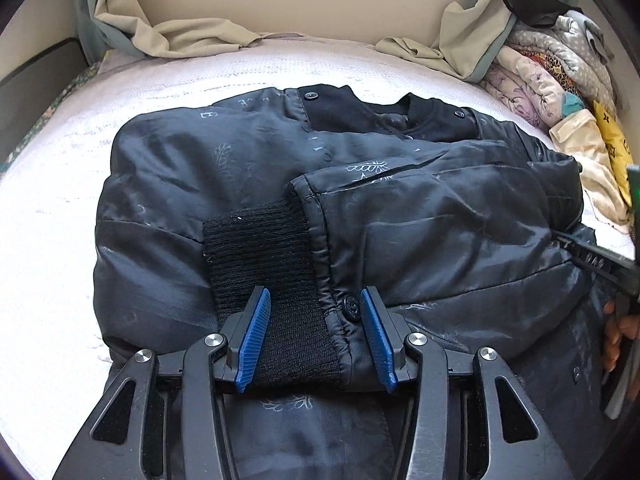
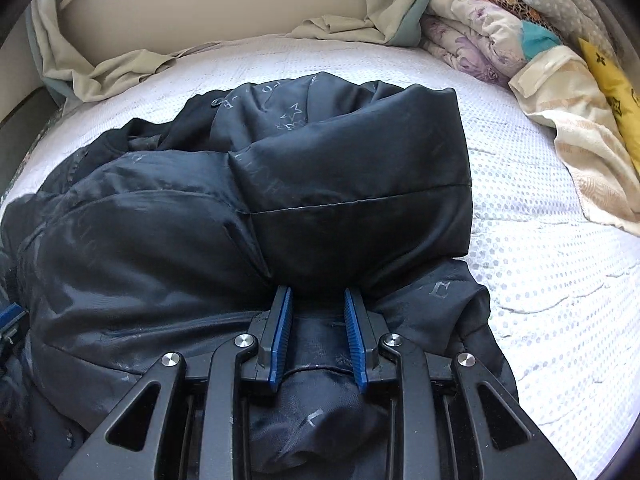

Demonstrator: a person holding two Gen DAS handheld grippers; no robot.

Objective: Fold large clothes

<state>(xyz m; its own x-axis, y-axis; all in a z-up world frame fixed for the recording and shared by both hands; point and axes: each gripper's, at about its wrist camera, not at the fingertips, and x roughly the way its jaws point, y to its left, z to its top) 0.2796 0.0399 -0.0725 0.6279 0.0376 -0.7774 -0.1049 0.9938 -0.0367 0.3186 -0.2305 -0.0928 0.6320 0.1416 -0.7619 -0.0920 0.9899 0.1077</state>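
Observation:
A dark, shiny padded jacket lies on the white mattress, collar at the far side. One sleeve is folded across its front, and the black ribbed cuff runs between the blue pads of my left gripper, filling the gap, so the jaws are shut on it. In the right wrist view the jacket is bunched into a thick fold. My right gripper is shut on a gathered piece of that fabric at the near edge. A finger of the right gripper shows at the jacket's right side.
A pile of folded quilts and patterned bedding fills the far right corner, with a yellow cloth beside it. A crumpled beige sheet lies along the far wall. Bare mattress surrounds the jacket. A person's hand holds the right gripper.

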